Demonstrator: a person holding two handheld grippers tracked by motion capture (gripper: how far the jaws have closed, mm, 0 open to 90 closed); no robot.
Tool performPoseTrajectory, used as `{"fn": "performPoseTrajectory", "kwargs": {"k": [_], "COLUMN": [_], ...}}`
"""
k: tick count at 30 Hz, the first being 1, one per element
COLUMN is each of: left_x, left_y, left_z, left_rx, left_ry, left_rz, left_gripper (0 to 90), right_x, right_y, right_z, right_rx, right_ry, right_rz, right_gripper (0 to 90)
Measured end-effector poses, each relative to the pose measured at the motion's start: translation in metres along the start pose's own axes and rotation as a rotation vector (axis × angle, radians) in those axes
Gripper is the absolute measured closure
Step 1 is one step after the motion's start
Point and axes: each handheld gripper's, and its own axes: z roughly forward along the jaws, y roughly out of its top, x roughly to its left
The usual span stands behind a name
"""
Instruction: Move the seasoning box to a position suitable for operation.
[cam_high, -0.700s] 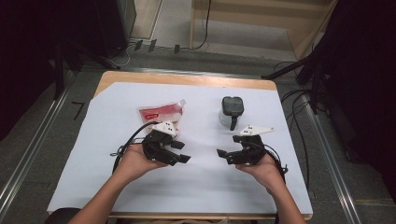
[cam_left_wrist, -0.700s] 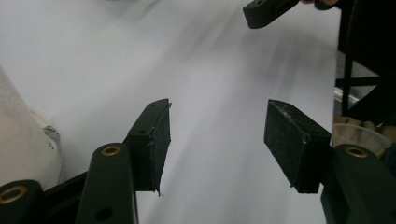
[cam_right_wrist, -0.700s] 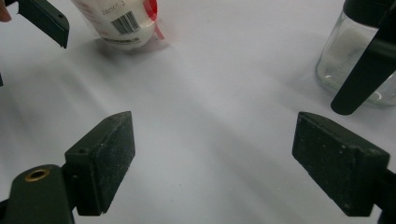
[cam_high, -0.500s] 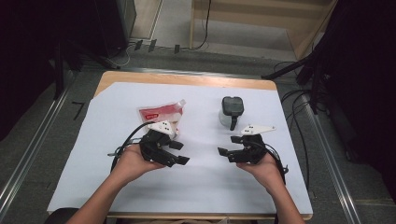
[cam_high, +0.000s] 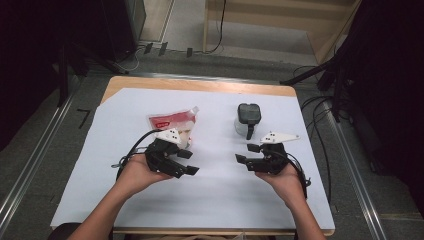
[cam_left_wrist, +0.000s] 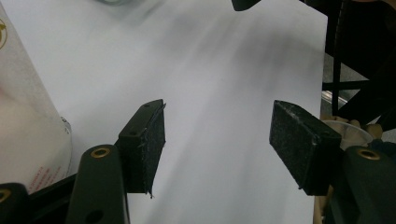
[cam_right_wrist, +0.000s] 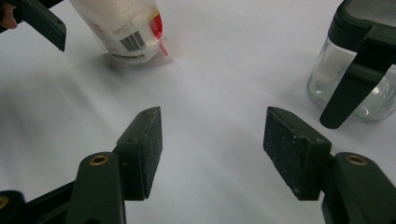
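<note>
A clear plastic bag (cam_high: 172, 121) of white grains with a red label lies on the white-covered table (cam_high: 215, 200), left of centre. A glass jar (cam_high: 248, 120) with a black lid and handle stands upright at the right. My left gripper (cam_high: 189, 162) hovers just in front of the bag, open, with nothing between its jaws; the bag (cam_left_wrist: 23, 130) sits beside its left jaw. My right gripper (cam_high: 246, 153) is open and empty a little in front of the jar. From it I see the bag (cam_right_wrist: 126, 28) far left and the jar (cam_right_wrist: 359, 60) at the right.
The two grippers face each other across a bare stretch of white sheet. The wooden table edge (cam_high: 200, 84) runs along the back. Cables (cam_high: 320, 107) and dark stands sit on the floor at the right, and metal rails (cam_high: 30, 165) run along the left.
</note>
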Motion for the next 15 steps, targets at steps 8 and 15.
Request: {"fn": "performPoseTrajectory", "kwargs": {"k": [8, 15], "left_x": [-0.0032, -0.0051], "left_y": [0.0009, 0.0013], "left_z": [0.0005, 0.0018], "left_rx": [0.017, 0.021], "left_ry": [0.008, 0.005], "left_rz": [0.025, 0.036], "left_gripper": [37.3, 37.3], "right_x": [0.0004, -0.0024], "right_y": [0.0021, 0.0013], "right_z": [0.0008, -0.0025], "right_rx": [0.006, 0.007], "right_ry": [-0.003, -0.006], "right_rz": [0.001, -0.006], "right_gripper": [36.8, 45.8]}}
